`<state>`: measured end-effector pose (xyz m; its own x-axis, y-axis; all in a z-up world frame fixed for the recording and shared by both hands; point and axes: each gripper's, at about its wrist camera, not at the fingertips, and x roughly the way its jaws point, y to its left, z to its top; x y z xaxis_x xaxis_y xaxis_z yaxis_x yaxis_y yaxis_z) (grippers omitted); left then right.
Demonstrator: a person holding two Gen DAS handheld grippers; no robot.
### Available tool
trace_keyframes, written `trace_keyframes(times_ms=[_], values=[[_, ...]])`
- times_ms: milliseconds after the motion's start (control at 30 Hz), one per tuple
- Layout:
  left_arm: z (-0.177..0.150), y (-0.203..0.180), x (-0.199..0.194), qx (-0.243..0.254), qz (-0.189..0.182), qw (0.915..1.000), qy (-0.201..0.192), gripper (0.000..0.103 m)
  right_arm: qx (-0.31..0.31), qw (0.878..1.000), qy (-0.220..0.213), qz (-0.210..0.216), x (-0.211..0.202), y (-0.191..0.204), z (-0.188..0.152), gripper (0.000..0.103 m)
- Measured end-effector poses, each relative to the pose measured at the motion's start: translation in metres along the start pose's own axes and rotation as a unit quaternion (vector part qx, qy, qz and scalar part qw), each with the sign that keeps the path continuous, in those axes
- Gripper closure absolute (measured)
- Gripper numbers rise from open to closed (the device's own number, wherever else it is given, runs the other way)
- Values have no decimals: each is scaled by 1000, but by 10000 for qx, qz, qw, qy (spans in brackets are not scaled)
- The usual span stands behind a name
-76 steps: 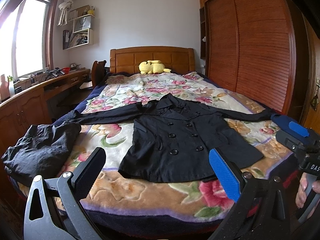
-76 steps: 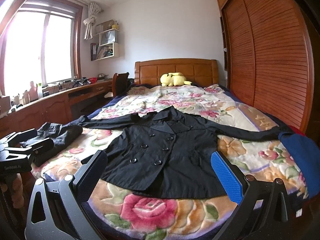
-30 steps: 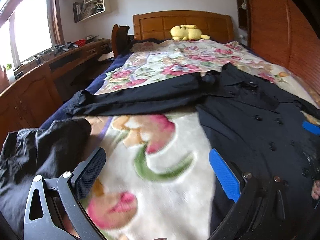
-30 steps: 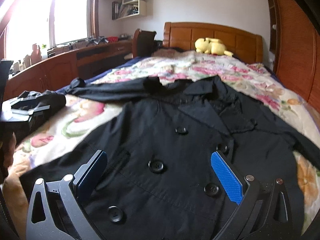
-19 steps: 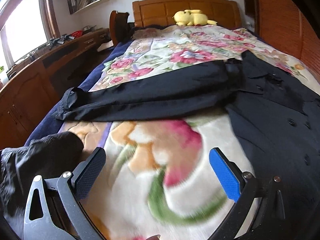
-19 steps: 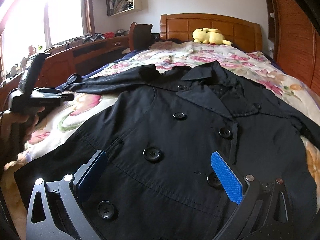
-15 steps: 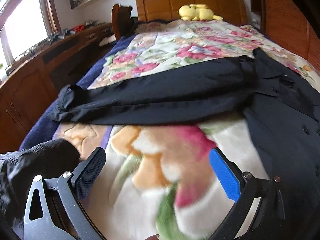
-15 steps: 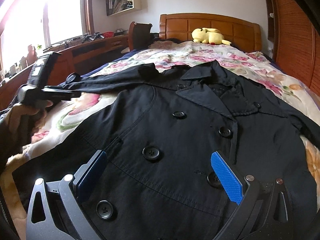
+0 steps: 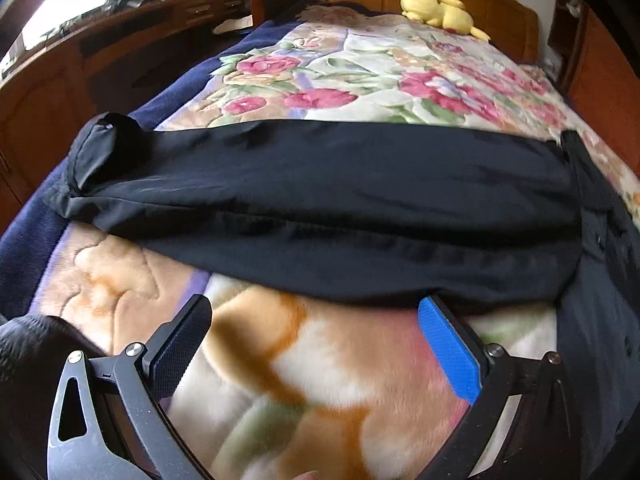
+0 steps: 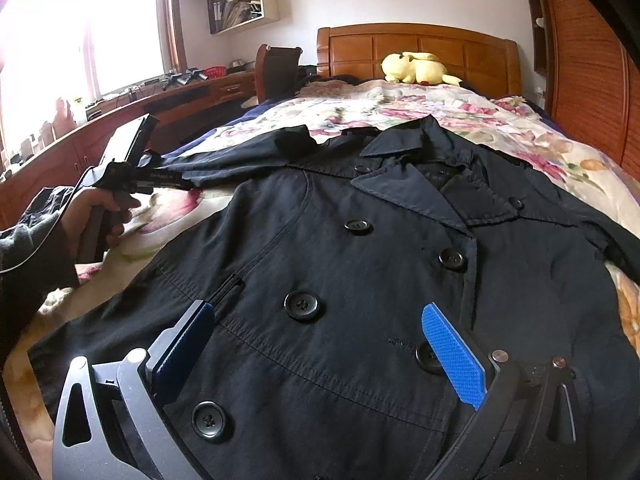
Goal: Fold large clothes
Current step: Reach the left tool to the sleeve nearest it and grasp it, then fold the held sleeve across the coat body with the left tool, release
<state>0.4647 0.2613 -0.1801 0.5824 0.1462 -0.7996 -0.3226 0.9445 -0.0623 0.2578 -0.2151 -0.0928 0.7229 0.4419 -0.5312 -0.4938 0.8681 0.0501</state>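
A black double-breasted coat (image 10: pixel 360 264) lies face up on the floral bedspread (image 10: pixel 400 108), sleeves spread out sideways. In the left wrist view its left sleeve (image 9: pixel 320 200) stretches across the bed, cuff at the left end. My left gripper (image 9: pixel 316 328) is open, just short of the sleeve's near edge, above the blanket; it also shows in the right wrist view (image 10: pixel 168 180). My right gripper (image 10: pixel 320 328) is open, low over the coat's front among the buttons.
A yellow plush toy (image 10: pixel 416 68) lies by the wooden headboard (image 10: pixel 420 52). A dark garment heap (image 9: pixel 24 360) sits at the bed's near left corner. A desk and cabinets (image 10: pixel 100 128) run along the left; a wooden wardrobe (image 10: pixel 592 80) stands on the right.
Both grippers have moved forward from the foot of the bed. The left one has closed in on the left sleeve; the right one has come down over the coat's front. Both stay open.
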Motion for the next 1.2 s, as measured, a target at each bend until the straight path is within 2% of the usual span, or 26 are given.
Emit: trace_keyframes(times_ms=[300, 467, 667, 733, 767, 833, 933, 1067, 1200], values=[[18, 13, 3, -820, -756, 9936, -190, 0, 37, 10000, -12, 22, 1, -1, -1, 0], [19, 7, 10, -627, -548, 9965, -85, 8, 35, 10000, -12, 24, 2, -1, -2, 0], [14, 9, 19, -481, -315, 9983, 7, 28, 26, 10000, -4, 21, 3, 0, -2, 0], [14, 10, 18, -450, -253, 9987, 8, 50, 23, 10000, -9, 20, 3, 0, -2, 0], [15, 11, 17, -438, -206, 9988, 11, 56, 22, 10000, -10, 23, 3, 1, -2, 0], [17, 13, 16, -435, -195, 9988, 67, 78, 10, 10000, -17, 17, 3, 1, -2, 0], [20, 5, 16, -247, -159, 9995, 100, 95, -22, 10000, -24, -4, 3, 2, -3, 0], [23, -10, 3, -30, -139, 9999, -37, 100, -54, 10000, -50, -22, 1, 4, -3, 0], [26, -40, -32, 342, -209, 9985, -374, 100, -83, 9999, -78, -29, 0, 5, -3, 0]])
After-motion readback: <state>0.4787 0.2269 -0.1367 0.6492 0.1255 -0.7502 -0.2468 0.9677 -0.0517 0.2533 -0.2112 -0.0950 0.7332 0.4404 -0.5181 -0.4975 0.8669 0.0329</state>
